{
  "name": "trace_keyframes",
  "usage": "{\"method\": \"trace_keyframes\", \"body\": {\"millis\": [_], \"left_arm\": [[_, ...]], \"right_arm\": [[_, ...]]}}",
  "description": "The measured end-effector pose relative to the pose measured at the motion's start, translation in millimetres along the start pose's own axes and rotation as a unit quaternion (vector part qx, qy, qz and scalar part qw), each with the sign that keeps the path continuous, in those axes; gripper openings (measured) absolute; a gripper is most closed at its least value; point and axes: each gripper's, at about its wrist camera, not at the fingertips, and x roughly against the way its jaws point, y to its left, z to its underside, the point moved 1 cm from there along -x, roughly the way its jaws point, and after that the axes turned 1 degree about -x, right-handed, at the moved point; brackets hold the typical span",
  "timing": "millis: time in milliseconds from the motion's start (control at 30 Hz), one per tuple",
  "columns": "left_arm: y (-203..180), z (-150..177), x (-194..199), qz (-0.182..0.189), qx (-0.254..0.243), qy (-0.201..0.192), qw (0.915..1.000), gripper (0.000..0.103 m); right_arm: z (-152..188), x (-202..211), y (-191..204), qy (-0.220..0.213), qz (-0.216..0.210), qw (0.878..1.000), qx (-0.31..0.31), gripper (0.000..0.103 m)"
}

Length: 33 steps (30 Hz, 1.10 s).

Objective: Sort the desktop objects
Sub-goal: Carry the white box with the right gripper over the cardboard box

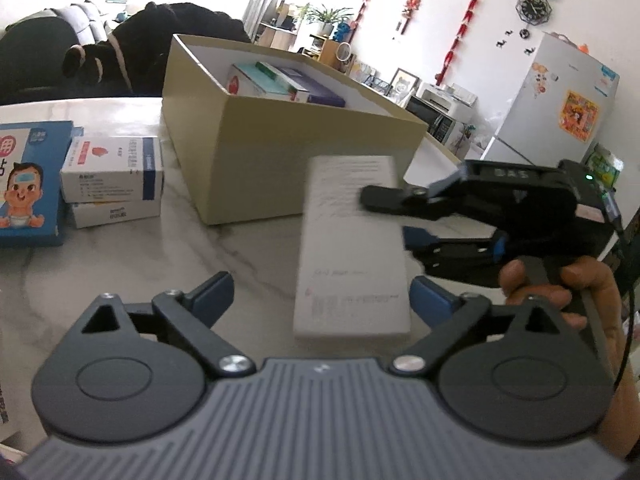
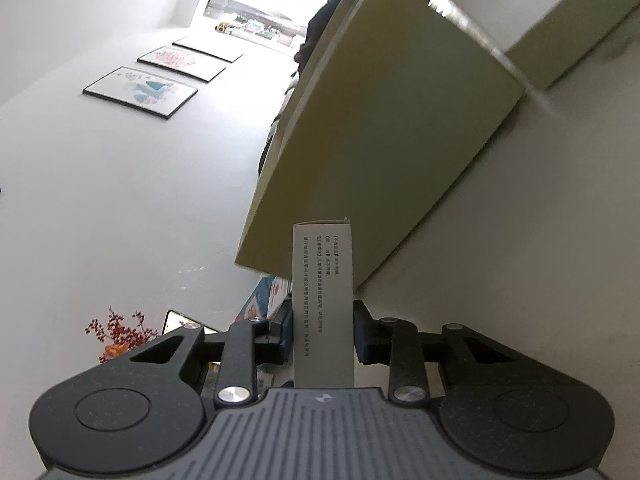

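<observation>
- While the right gripper (image 2: pixel 322 330) is clamped on a white carton (image 1: pixel 352 248), its pads press the carton's two broad faces in the right wrist view, with the narrow printed side facing that camera.
- From the left wrist view, that carton hangs above the marble table (image 1: pixel 120 264), just in front of the tan box (image 1: pixel 280 148), and its print is blurred.
- Right gripper comes in from the right there, one black finger lying across the carton's upper face, and a hand (image 1: pixel 576 300) grips its handle.
- Left gripper (image 1: pixel 324 292) stands wide open, holding nothing; its right blue pad sits just beside the carton's lower right edge, and I cannot tell whether it touches, while the left pad is well apart from it.
- Tan box is open-topped and holds several small cartons (image 1: pixel 276 82) standing in a row near its far wall.
- Left of the box, two white cartons (image 1: pixel 114 182) lie stacked on the table, the upper one with a blue end and a red mark.
- Just left of that stack lies a blue carton (image 1: pixel 28 184) with a cartoon baby printed on it.
- Beyond the table, a dark plush toy (image 1: pixel 132 52) sits behind the box, and a white fridge (image 1: pixel 560 104) stands at the far right.
</observation>
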Motion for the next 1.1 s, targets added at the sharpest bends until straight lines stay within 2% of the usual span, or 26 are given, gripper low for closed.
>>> {"method": "trace_keyframes", "body": {"millis": [233, 533, 667, 867, 1100], "left_arm": [[7, 8, 13, -0.019, 0.015, -0.013, 0.9996, 0.1], [24, 11, 15, -0.033, 0.047, -0.011, 0.9983, 0.101], [26, 13, 14, -0.034, 0.042, -0.01, 0.9985, 0.101], [28, 13, 13, -0.048, 0.042, -0.005, 0.9979, 0.101], [32, 17, 14, -0.059, 0.053, 0.001, 0.9969, 0.101]], "right_arm": [[-22, 28, 22, -0.026, 0.021, 0.999, 0.037, 0.032], [-74, 46, 94, -0.034, 0.02, 0.991, 0.13, 0.032], [-92, 28, 119, -0.027, 0.025, 0.987, 0.155, 0.032], [-118, -4, 137, -0.015, 0.033, 0.985, 0.166, 0.032], [-146, -75, 177, 0.012, 0.1, 0.967, 0.235, 0.032]]}}
